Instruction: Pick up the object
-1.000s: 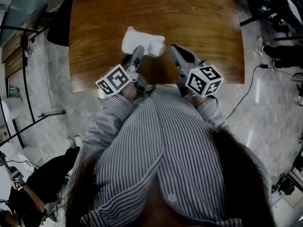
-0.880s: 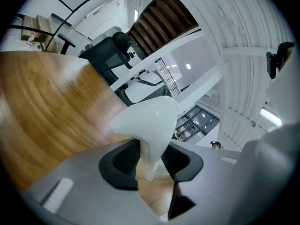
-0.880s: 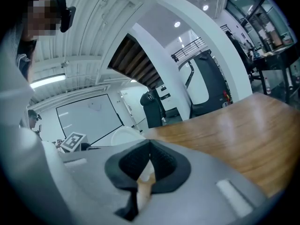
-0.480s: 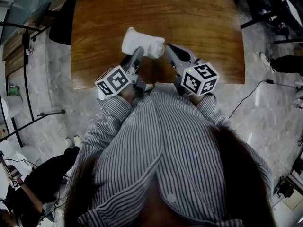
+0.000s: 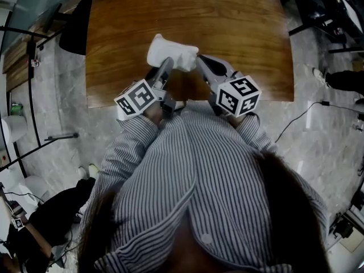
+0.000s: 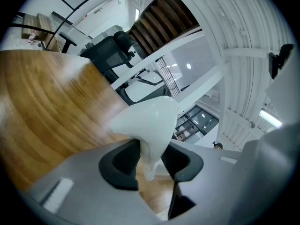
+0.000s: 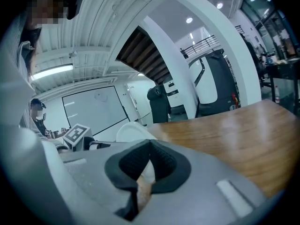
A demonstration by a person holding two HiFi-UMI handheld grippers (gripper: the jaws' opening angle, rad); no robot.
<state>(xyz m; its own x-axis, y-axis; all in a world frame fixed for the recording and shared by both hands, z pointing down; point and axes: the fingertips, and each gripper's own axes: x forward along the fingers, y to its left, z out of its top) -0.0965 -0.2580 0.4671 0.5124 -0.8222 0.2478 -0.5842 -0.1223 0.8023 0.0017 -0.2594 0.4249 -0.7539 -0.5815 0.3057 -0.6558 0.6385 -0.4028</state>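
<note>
We are gripping the white object (image 6: 147, 121) with the left gripper (image 6: 151, 161). Its dark pads are pressing on the object's narrow lower end from both sides, while the broader, glossy part is bulging out above the jaws. We judge this thin end is being chosen because it fits between the pads, whereas the wide body would not.

From the head view, the object is sitting at the near middle of the wooden table (image 5: 239, 33), close to the person's striped shirt, with the left gripper meeting its near left side. The right gripper (image 5: 200, 60) is reaching in from the near right, and its tip is touching the object's right end. In the right gripper view its jaws are standing together, tips meeting. A sliver of white is showing through the gap below them, but we cannot tell whether anything is pinched there.

We are reading the right gripper as a steadying prop. Whether the object is resting on the table or lifted, we cannot tell.
</note>
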